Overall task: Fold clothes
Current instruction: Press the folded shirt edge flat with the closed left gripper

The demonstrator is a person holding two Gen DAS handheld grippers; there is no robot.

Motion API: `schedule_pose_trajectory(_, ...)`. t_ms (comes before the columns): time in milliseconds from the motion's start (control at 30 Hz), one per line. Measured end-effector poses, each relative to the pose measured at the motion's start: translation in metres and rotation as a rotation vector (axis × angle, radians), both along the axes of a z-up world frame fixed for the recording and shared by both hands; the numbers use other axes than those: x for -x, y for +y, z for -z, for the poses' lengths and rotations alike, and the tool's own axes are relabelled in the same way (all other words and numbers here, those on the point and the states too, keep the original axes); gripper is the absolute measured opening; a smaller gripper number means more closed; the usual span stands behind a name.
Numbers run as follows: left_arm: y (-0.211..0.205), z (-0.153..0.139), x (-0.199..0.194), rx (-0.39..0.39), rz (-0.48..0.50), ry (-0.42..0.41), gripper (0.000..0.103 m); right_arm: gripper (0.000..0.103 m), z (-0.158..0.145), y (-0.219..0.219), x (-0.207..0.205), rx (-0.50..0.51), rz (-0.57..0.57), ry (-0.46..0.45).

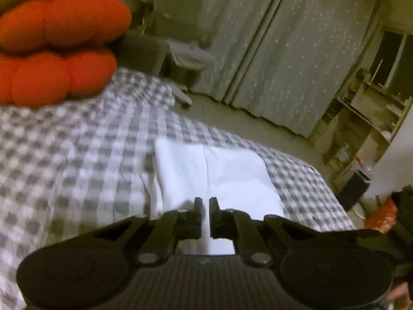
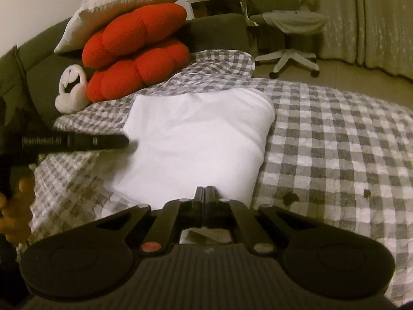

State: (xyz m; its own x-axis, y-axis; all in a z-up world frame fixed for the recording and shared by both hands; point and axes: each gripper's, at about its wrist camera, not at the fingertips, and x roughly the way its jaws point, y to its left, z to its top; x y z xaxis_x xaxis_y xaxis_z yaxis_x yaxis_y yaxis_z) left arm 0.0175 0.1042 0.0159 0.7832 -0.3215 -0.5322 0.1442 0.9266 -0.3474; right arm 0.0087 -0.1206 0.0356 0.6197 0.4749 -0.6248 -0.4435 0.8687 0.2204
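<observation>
Left wrist view: the left claw [image 1: 205, 201] is clenched on a thin fold of the white garment [image 1: 222, 170], which lies folded on the checked bedspread [image 1: 77, 149], red cushions [image 1: 59, 49] beyond. Right wrist view: the right claw [image 2: 205, 191] is clenched tight at the garment's [image 2: 196, 139] near edge; whether it pinches cloth cannot be told. The other claw's black finger [image 2: 98, 140] reaches the garment's left side.

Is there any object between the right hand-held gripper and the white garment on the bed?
Nothing visible. The right hand-held gripper, shut, sits at the near edge of the white garment. The left hand-held gripper reaches in from the side and blocks nothing.
</observation>
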Motion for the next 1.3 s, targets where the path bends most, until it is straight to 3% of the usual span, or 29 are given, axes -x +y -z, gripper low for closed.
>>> schedule_pose_trajectory(267, 0.001, 0.016, -0.022, 0.022, -0.048, 0.061, 0.003, 0.0, -0.006, -0.009, -0.009, -0.074, 0.018, 0.003)
schedule_pose_trajectory(367, 0.006, 0.017, -0.025, 0.048, -0.05, 0.078, 0.003, 0.016, -0.016, -0.01, -0.016, -0.105, 0.054, -0.047)
schedule_pose_trajectory(433, 0.009, 0.017, -0.026, 0.068, -0.051, 0.086, 0.003, 0.016, -0.017, -0.004, -0.03, -0.074, 0.079, -0.077)
schedule_pose_trajectory(500, 0.01, 0.018, -0.027, 0.073, -0.05, 0.087, 0.003, 0.012, -0.011, -0.002, -0.047, -0.071, 0.106, -0.059)
schedule_pose_trajectory(533, 0.01, 0.019, -0.027, 0.074, -0.049, 0.088, 0.003, 0.003, -0.007, -0.003, -0.053, -0.08, 0.113, -0.047)
schedule_pose_trajectory(600, 0.012, 0.02, -0.027, 0.079, -0.047, 0.09, 0.003, 0.001, -0.002, -0.003, -0.064, -0.048, 0.14, -0.067)
schedule_pose_trajectory(633, 0.013, 0.021, -0.026, 0.082, -0.046, 0.092, 0.003, 0.003, -0.001, -0.002, -0.069, -0.013, 0.159, -0.08)
schedule_pose_trajectory(700, 0.013, 0.021, -0.027, 0.084, -0.045, 0.093, 0.003, 0.018, 0.006, -0.002, -0.082, 0.014, 0.178, -0.061)
schedule_pose_trajectory(933, 0.022, 0.018, -0.028, 0.161, -0.072, 0.045, 0.003, 0.019, 0.007, -0.005, -0.083, 0.009, 0.193, -0.052)
schedule_pose_trajectory(1100, 0.015, 0.011, -0.027, 0.096, -0.108, -0.026, 0.008, 0.019, -0.006, -0.004, -0.069, -0.014, 0.196, -0.082)
schedule_pose_trajectory(1233, 0.013, 0.015, -0.039, 0.062, -0.122, -0.018, 0.008, 0.029, -0.013, 0.007, -0.056, -0.004, 0.148, -0.112)
schedule_pose_trajectory(1300, 0.015, 0.017, -0.045, 0.066, -0.128, -0.011, 0.008, 0.029, -0.013, 0.013, -0.05, 0.002, 0.12, -0.117)
